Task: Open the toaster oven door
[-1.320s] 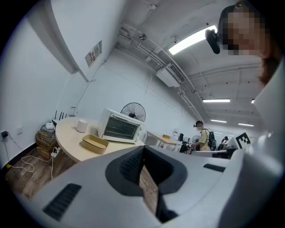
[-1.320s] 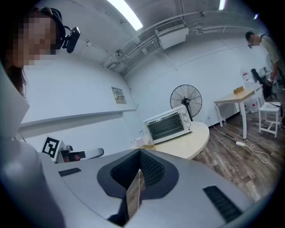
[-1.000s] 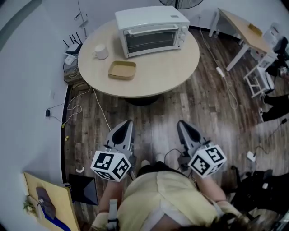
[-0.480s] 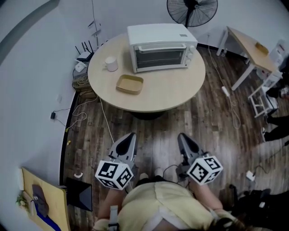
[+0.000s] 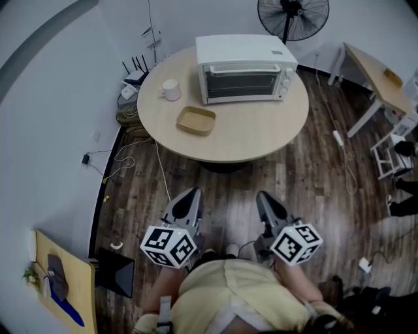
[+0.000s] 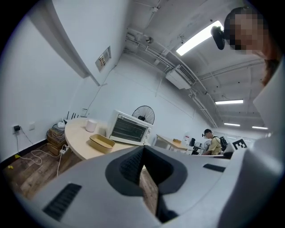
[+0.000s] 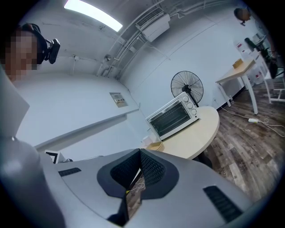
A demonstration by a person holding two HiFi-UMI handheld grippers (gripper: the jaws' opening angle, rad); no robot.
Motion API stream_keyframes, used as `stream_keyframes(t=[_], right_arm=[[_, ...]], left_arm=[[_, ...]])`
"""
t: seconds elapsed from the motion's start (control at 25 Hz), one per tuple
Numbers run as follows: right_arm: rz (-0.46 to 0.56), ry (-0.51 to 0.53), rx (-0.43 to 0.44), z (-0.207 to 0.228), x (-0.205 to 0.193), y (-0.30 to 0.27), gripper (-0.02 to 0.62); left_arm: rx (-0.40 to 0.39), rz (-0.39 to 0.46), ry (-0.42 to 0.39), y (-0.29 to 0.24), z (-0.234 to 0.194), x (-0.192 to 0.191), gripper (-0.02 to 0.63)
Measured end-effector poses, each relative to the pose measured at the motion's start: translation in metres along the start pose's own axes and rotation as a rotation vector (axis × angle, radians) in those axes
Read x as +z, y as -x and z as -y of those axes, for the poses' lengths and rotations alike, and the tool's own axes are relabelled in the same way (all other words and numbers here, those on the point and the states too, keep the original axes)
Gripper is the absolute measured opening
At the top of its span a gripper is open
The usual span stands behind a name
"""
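Note:
The white toaster oven (image 5: 245,68) stands at the back of the round table (image 5: 261,130), its glass door (image 5: 243,81) shut and facing me. It also shows far ahead in the left gripper view (image 6: 129,128) and the right gripper view (image 7: 173,118). My left gripper (image 5: 191,193) and right gripper (image 5: 264,196) hang side by side over the wooden floor close to my body, well short of the table. Both point toward it. Each is shut with nothing between its jaws, as seen at the left gripper (image 6: 143,150) and the right gripper (image 7: 140,152).
A white cup (image 5: 171,89) and a shallow tan tray (image 5: 196,121) sit on the table left of the oven. A standing fan (image 5: 292,13) is behind it. A desk (image 5: 375,72) stands at the right, and cables and a router (image 5: 134,78) lie by the left wall.
The head view has shifted, so the table and oven now sit further right and the fan has come into sight. Both grippers have stayed low, near my body, and shut.

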State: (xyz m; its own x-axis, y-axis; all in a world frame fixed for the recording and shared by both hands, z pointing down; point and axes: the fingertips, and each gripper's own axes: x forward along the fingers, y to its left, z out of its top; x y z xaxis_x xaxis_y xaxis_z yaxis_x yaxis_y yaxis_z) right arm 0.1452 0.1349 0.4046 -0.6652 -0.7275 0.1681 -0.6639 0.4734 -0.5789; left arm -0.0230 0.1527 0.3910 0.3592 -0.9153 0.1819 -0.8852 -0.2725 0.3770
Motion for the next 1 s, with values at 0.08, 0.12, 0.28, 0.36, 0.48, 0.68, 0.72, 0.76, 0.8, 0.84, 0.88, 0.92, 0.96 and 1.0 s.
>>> stream_keyframes(t=[0.08,0.12,0.28,0.36,0.48,0.68,0.72,0.76,0.8,0.84,0.88,0.92,0.96,1.0], right_arm=[[0.001,-0.004,0.004,0.005,0.001,-0.002,0.002],[-0.001,-0.01,0.01,0.007,0.0,-0.003,0.002],[-0.002,-0.011,0.024,0.006,0.001,-0.005,0.002],[-0.001,0.008,0.018,0.006,0.006,-0.008,0.002],[-0.003,-0.012,0.005,0.013,0.004,-0.012,0.002],[0.002,-0.022,-0.035,0.024,0.003,-0.028,0.002],[0.009,-0.02,-0.042,0.025,0.006,-0.032,0.002],[0.016,-0.015,-0.048,0.026,0.01,-0.036,0.002],[0.025,-0.011,-0.051,0.026,0.013,-0.041,0.002],[0.036,-0.011,-0.052,0.026,0.017,-0.046,0.002],[0.048,-0.008,-0.055,0.027,0.02,-0.051,0.002],[0.057,-0.002,-0.062,0.028,0.024,-0.057,0.003],[0.064,0.004,-0.07,0.03,0.028,-0.064,0.002],[0.07,0.008,-0.079,0.031,0.033,-0.071,0.003]], left_arm=[[-0.016,0.007,0.028,-0.004,0.003,-0.003,0.002],[-0.027,0.006,0.036,-0.006,0.005,-0.004,0.002],[-0.072,-0.011,0.058,-0.01,0.008,-0.008,0.002],[-0.073,-0.011,0.041,-0.015,0.008,-0.004,0.002],[-0.088,-0.028,-0.014,-0.027,0.007,0.0,0.002],[-0.133,-0.02,-0.001,-0.054,-0.006,0.009,0.002],[-0.153,-0.021,0.02,-0.061,-0.009,0.01,0.002],[-0.174,-0.025,0.041,-0.067,-0.011,0.011,0.002],[-0.195,-0.03,0.059,-0.073,-0.014,0.013,0.002],[-0.211,-0.035,0.071,-0.08,-0.017,0.016,0.002],[-0.223,-0.037,0.076,-0.086,-0.02,0.02,0.002],[-0.231,-0.039,0.078,-0.092,-0.024,0.023,0.002],[-0.239,-0.041,0.08,-0.099,-0.028,0.026,0.002],[-0.248,-0.046,0.082,-0.106,-0.032,0.029,0.002]])
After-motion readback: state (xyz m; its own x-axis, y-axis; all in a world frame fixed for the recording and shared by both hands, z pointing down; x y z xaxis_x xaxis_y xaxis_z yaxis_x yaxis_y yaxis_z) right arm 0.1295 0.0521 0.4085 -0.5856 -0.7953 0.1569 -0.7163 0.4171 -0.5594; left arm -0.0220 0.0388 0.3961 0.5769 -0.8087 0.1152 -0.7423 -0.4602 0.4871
